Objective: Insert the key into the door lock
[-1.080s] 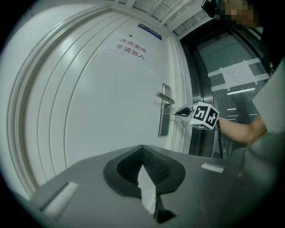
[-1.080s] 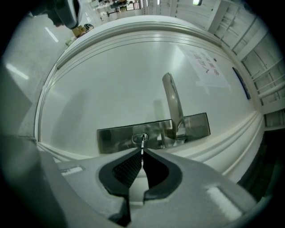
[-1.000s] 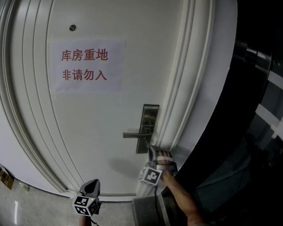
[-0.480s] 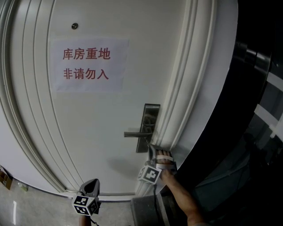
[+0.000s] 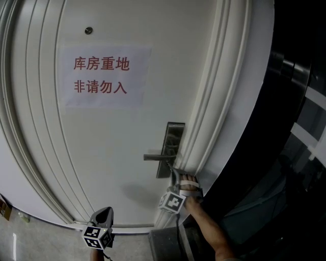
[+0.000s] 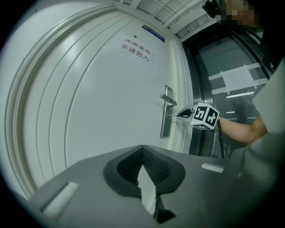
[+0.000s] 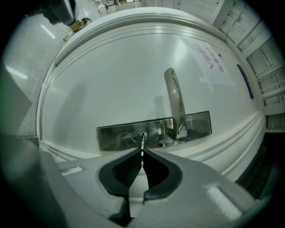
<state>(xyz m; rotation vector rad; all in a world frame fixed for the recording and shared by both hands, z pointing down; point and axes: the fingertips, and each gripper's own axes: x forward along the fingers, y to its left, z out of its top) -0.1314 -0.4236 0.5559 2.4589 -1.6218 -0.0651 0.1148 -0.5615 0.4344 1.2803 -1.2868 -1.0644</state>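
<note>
two grippers up. left gripper [image 6: 142,147] is idling low by the smooth white door [image 5: 102,153], jaws pressing together on nothing, out of the way i reckon. moving right, i'm seeing the brushed metal plate [image 7: 116,136] with its lever handle [image 7: 174,102]. right gripper [image 7: 142,153] is pinching the thin flat key [image 7: 142,143] edge-on, so its tip is meeting the round keyhole [image 7: 138,136]; depth i can't tell.

key [image 7: 142,147]: tip perhaps inside lock [image 7: 139,136], depth unclear | left tool [image 5: 105,213]: cut by bottom edge

Grey glossy floor [image 5: 35,237] lower left; dark glass wall [image 5: 298,76] at right; white ceiling grid [image 6: 153,6] overhead.
</note>
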